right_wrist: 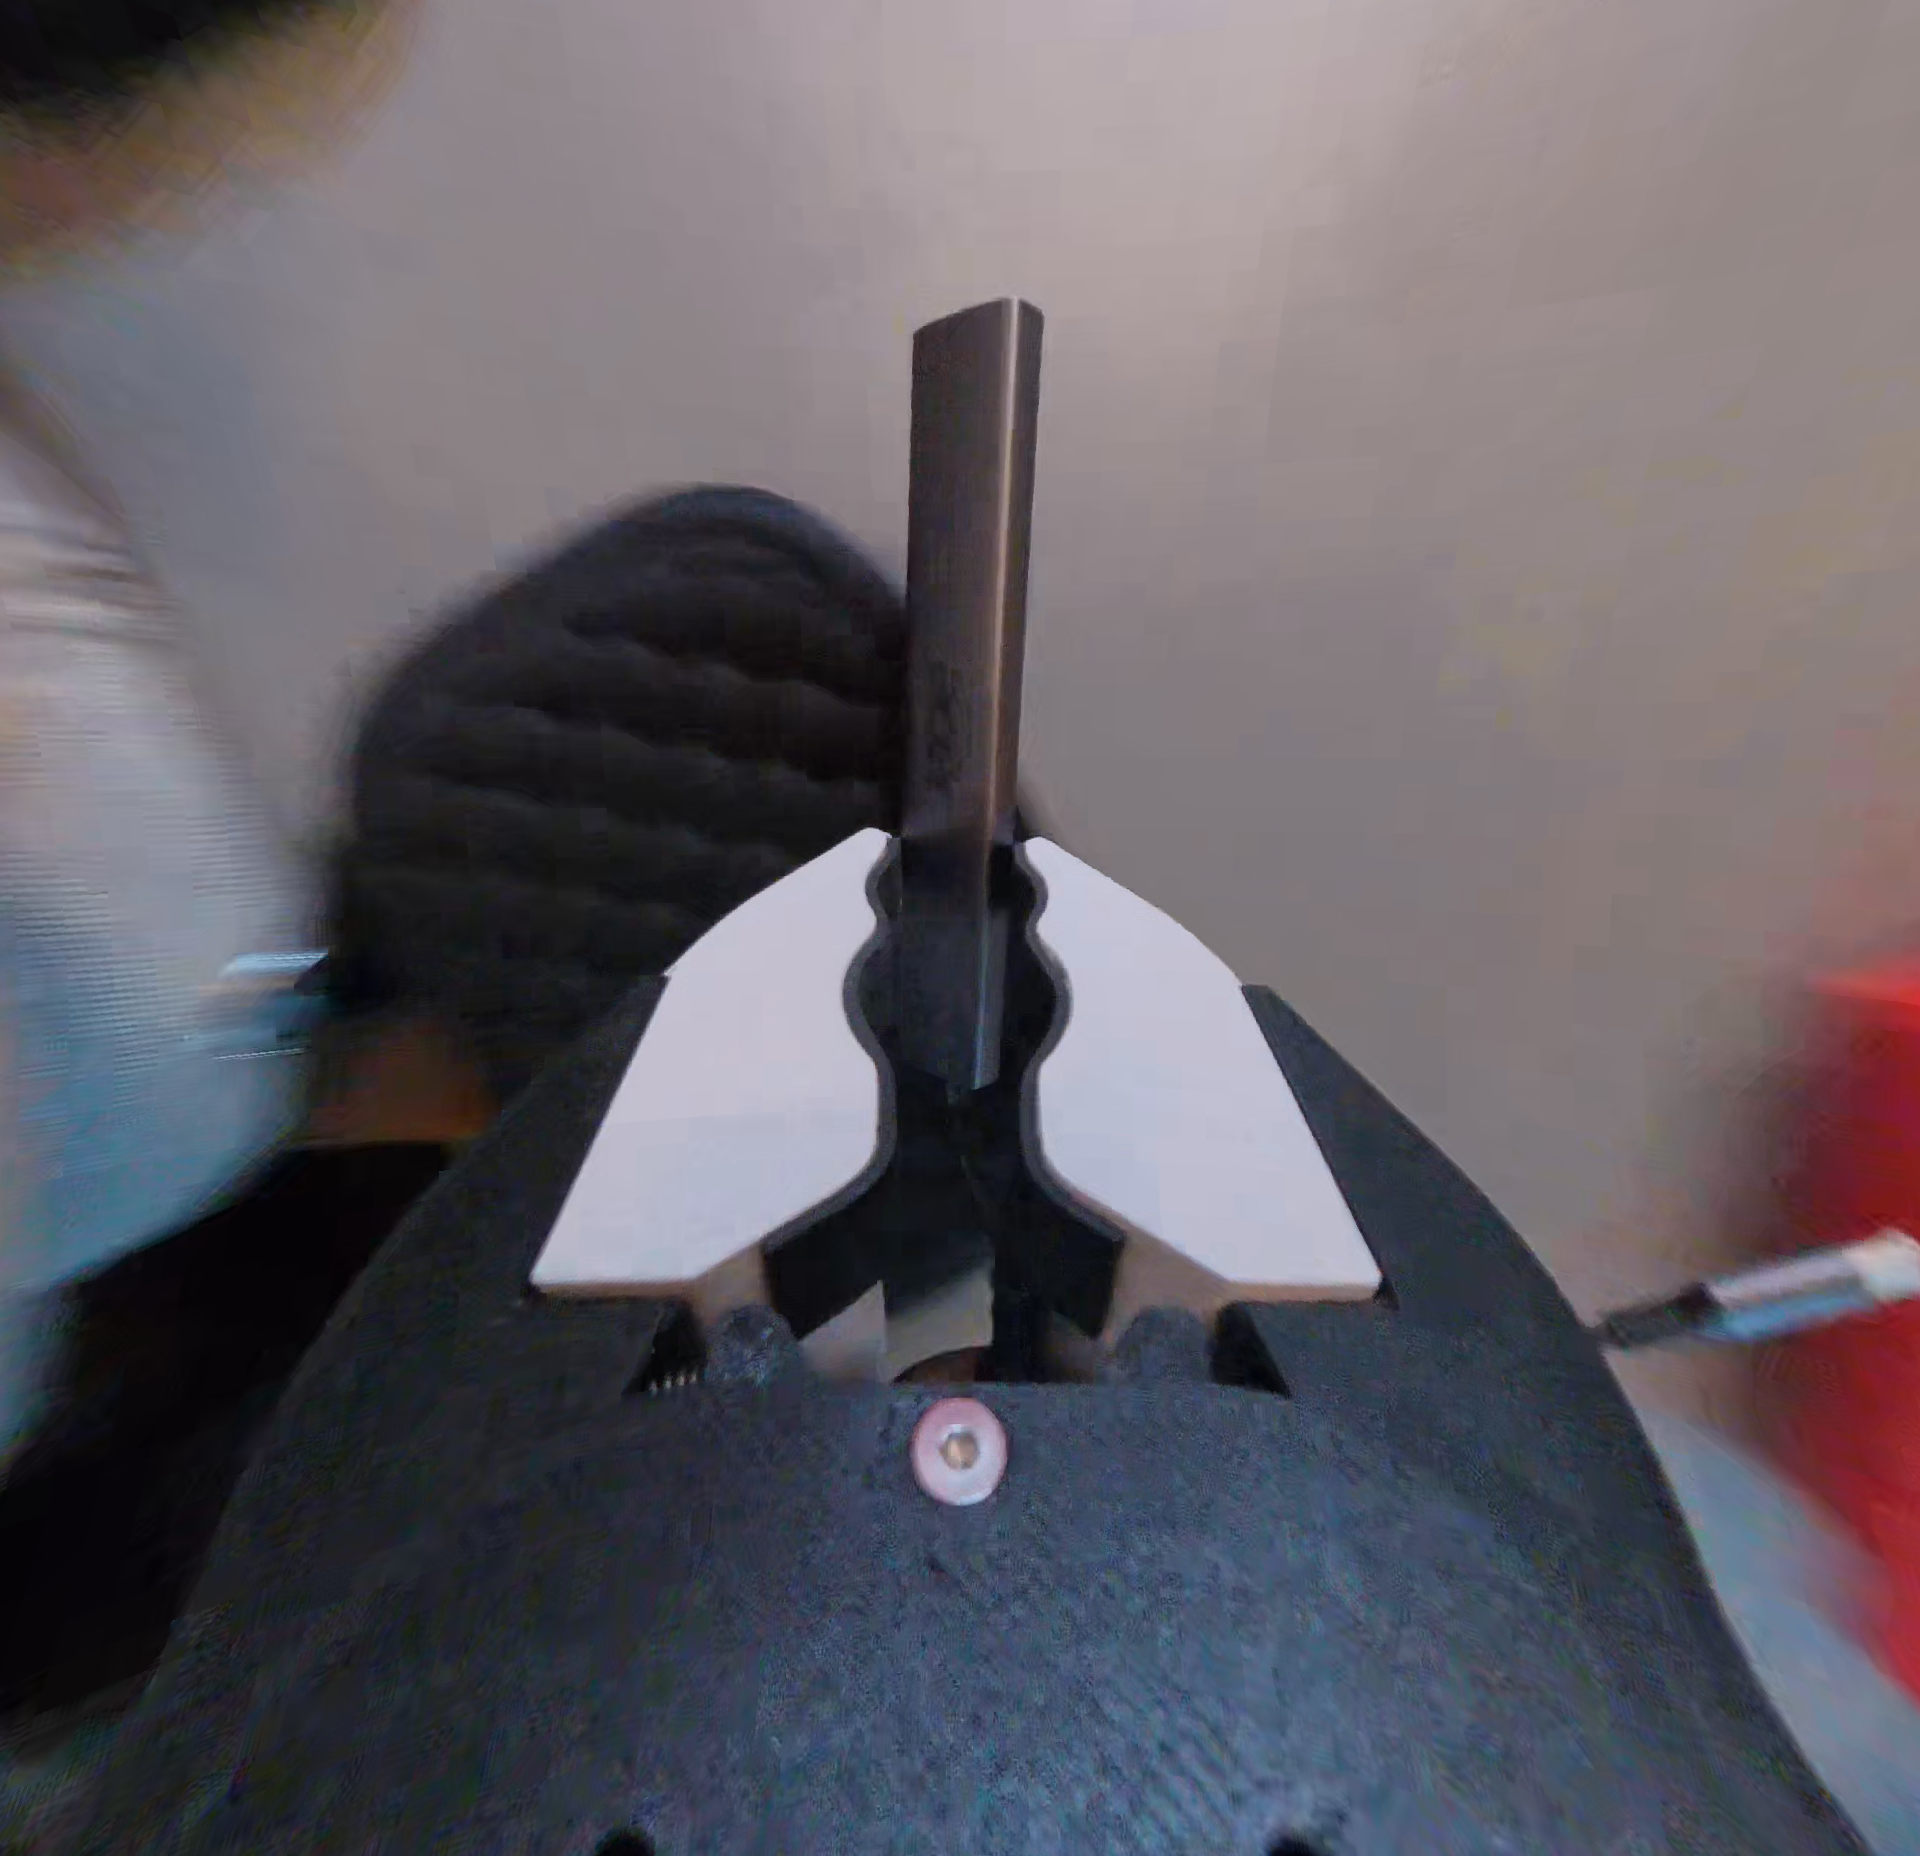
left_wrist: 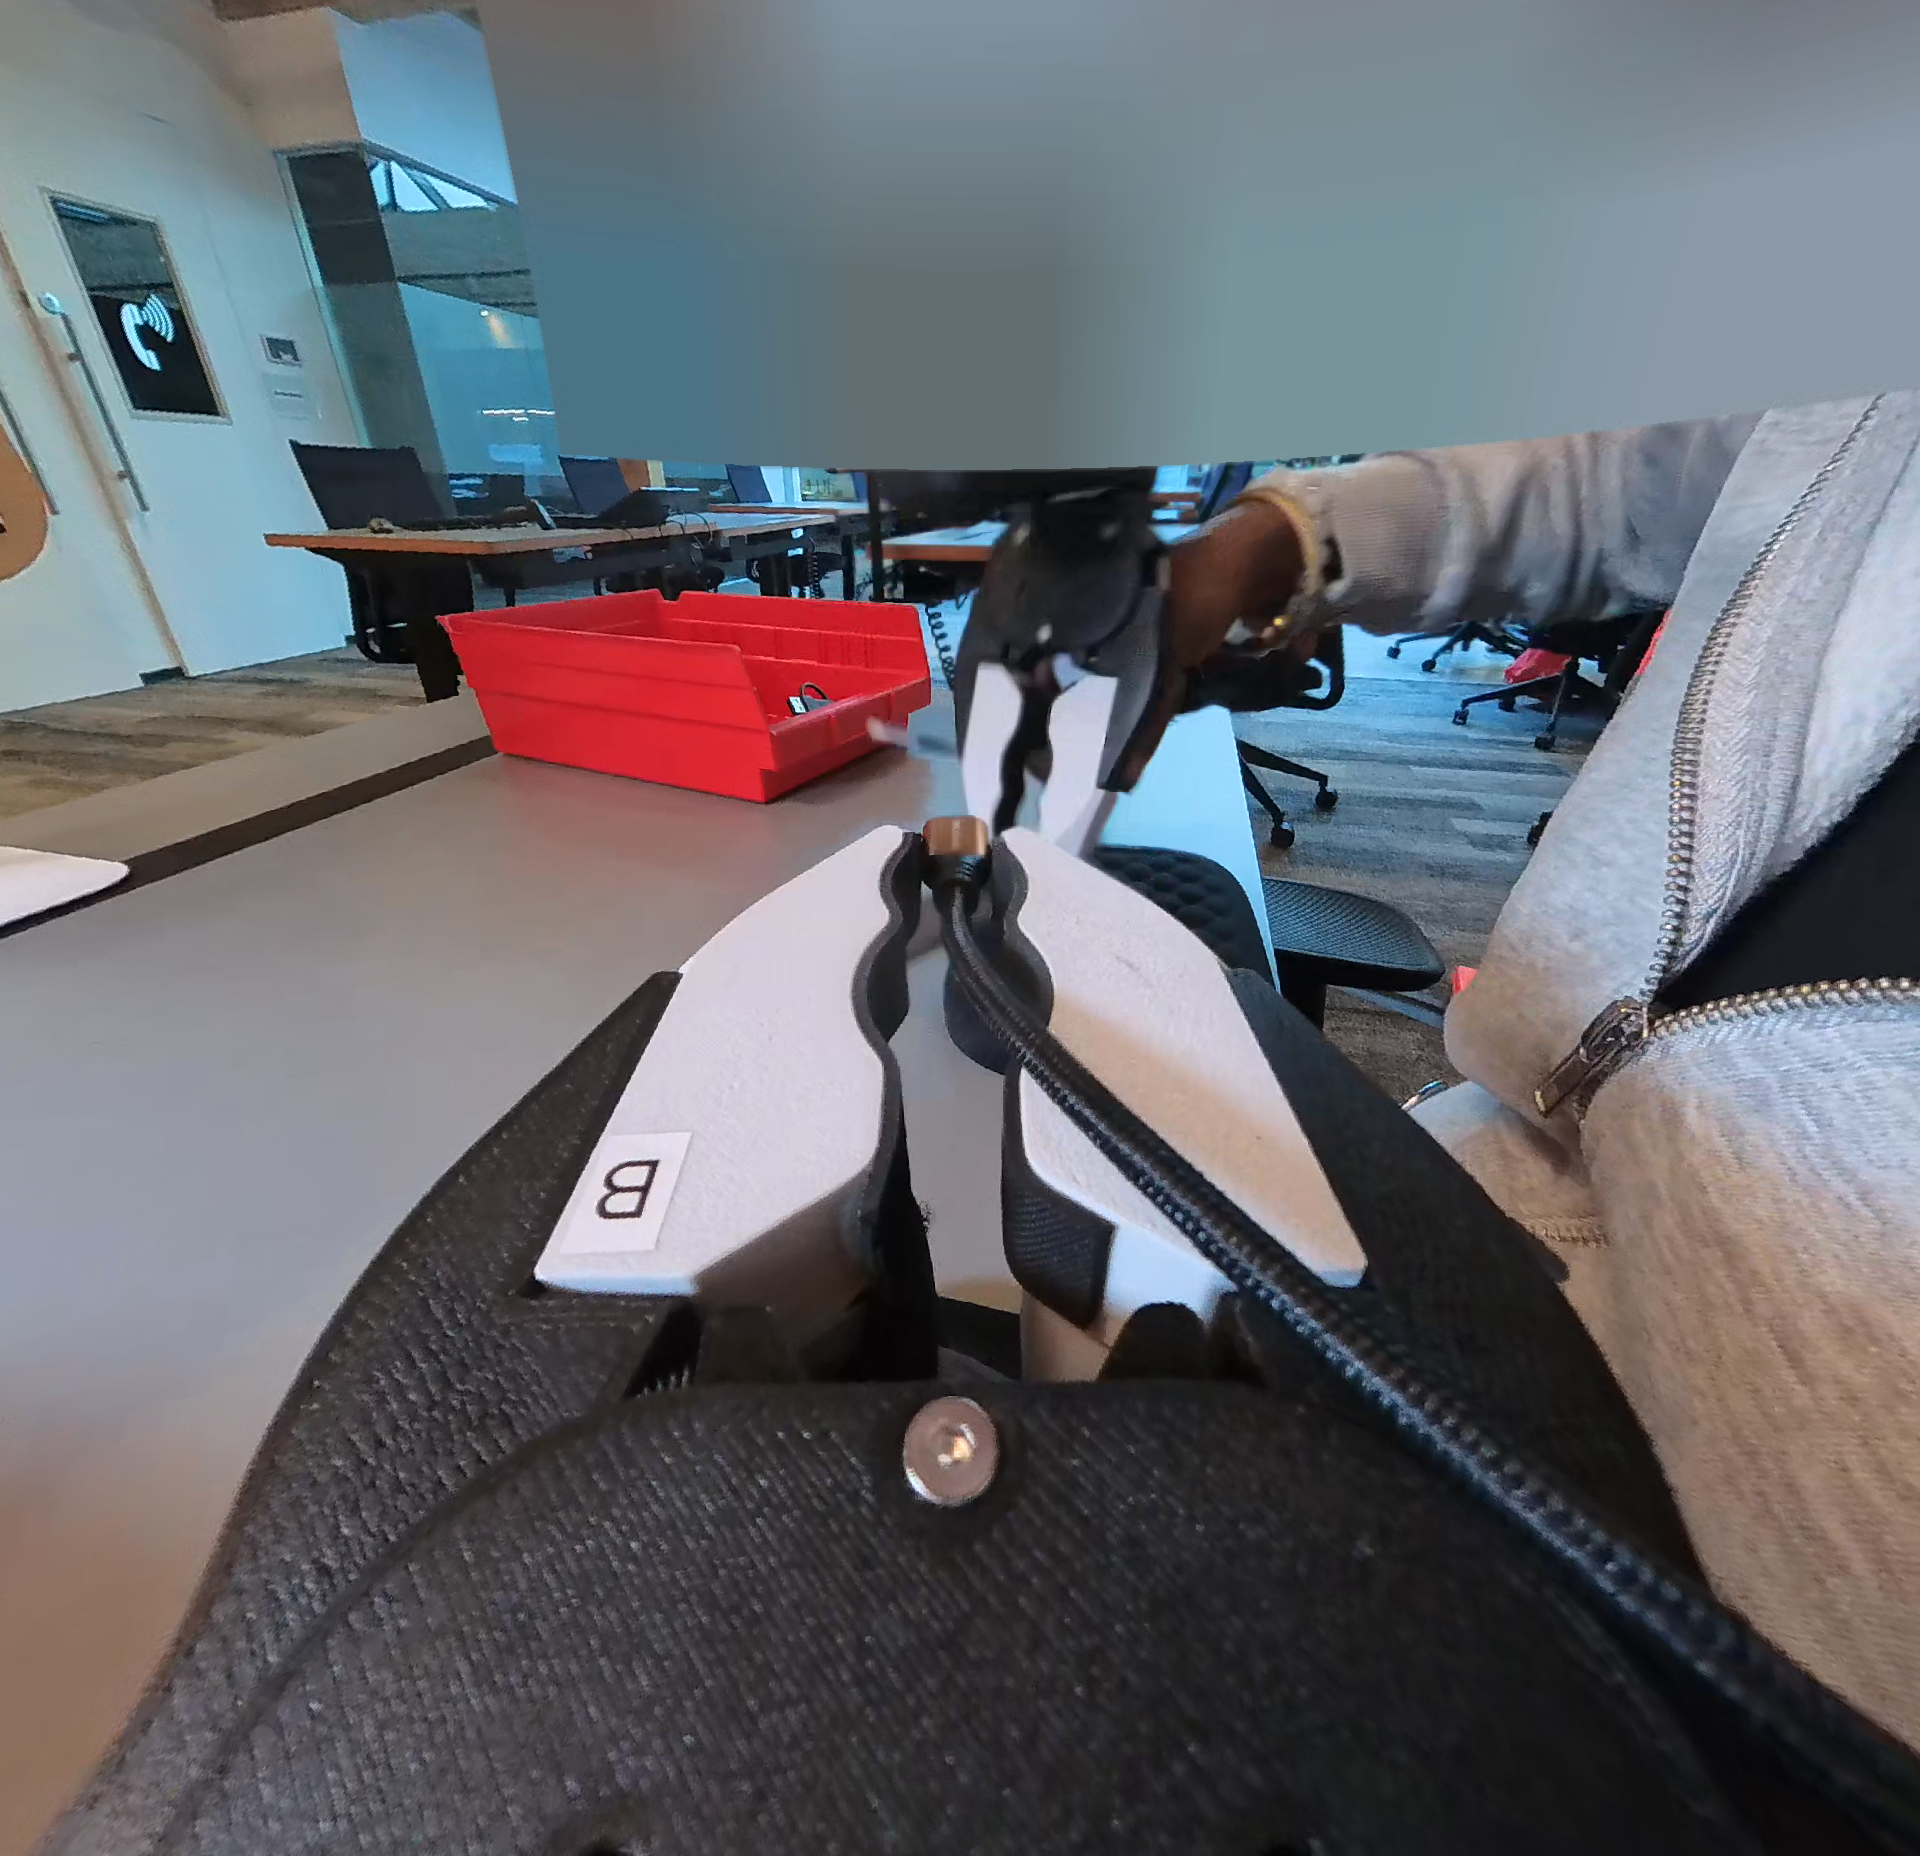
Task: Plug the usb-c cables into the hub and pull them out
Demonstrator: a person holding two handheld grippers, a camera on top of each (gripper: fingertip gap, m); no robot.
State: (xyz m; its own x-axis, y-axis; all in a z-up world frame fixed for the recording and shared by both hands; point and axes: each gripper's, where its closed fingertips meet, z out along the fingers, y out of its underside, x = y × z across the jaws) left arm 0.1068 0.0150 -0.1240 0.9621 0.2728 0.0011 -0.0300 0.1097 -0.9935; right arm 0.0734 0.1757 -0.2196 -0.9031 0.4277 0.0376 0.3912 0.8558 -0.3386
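My left gripper (left_wrist: 956, 848) is shut on the copper-coloured plug (left_wrist: 954, 836) of a black braided usb-c cable (left_wrist: 1143, 1152). The plug pokes out at the fingertips and the cable trails back over the right finger. My right gripper (right_wrist: 956, 842) is shut on a slim dark grey hub (right_wrist: 968, 580) that sticks far out past the fingertips. In the left wrist view the right gripper (left_wrist: 1023, 804) hangs just beyond my left fingertips, held by a hand, tips down. A silver cable plug (right_wrist: 1766, 1287) shows at the right, blurred.
A red bin (left_wrist: 686, 684) stands on the grey table (left_wrist: 312, 975) beyond the grippers; it is a red blur (right_wrist: 1849, 1183) in the right wrist view. A person's grey zipped jacket (left_wrist: 1714, 1079) fills the right. A black office chair (left_wrist: 1330, 933) stands past the table edge. The tips of one gripper are about 20 centimetres away from the tips of the other.
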